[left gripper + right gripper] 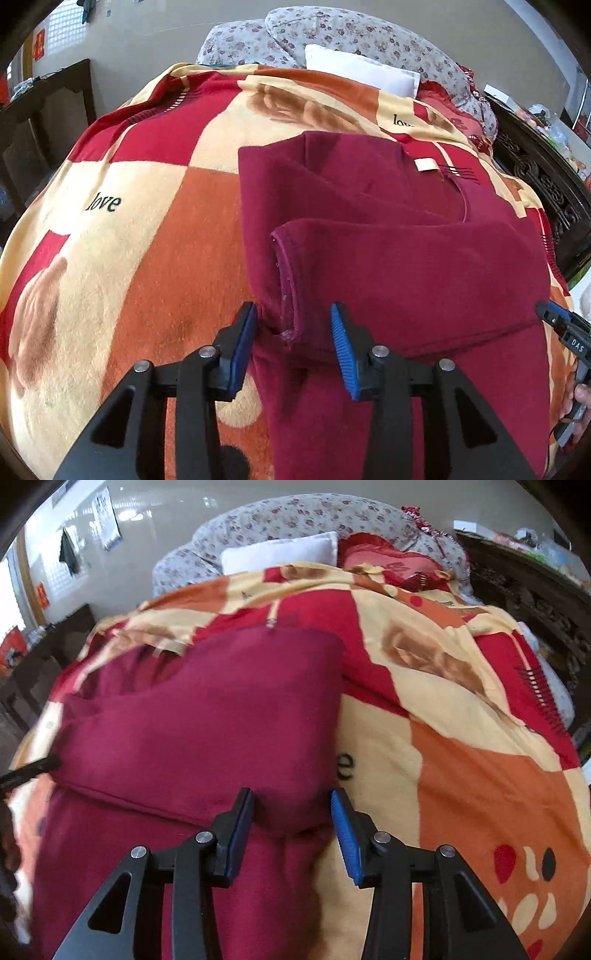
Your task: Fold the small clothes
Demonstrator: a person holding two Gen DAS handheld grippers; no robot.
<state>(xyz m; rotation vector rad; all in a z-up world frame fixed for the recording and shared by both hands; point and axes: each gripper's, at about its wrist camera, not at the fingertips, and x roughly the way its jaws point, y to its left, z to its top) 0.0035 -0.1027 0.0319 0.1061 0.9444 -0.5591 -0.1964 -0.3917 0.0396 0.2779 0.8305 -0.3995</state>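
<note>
Left wrist view: the dark red fleece garment (pixel 388 266) is lying partly folded on the bed's orange, cream and red checked blanket (pixel 140 206), its hemmed sleeve cuff (pixel 286 288) reaching between the left gripper (pixel 293 350) fingers.
Left fingers: standing partly apart, the blue pads (pixel 343 347) flanking the cuff and not pressing on it.
Right wrist view: the same garment (pixel 192 716) is filling the left half, with a rounded folded edge (pixel 295 812) lying near the right gripper (pixel 293 834).
Right fingers: standing partly apart, holding nothing, with cloth beneath the gap.
Landmark: the white pillow (pixel 362 72) is sitting well beyond the garment, at the head of the bed.
Step in hand: probably setting down a fold or re-gripping for the next one.
Doing it well: pinching all layers at the edge, keeping both hands level, laying the fold square, then smoothing outward.
Risk: thick fleece slipping out or bunching.
</note>
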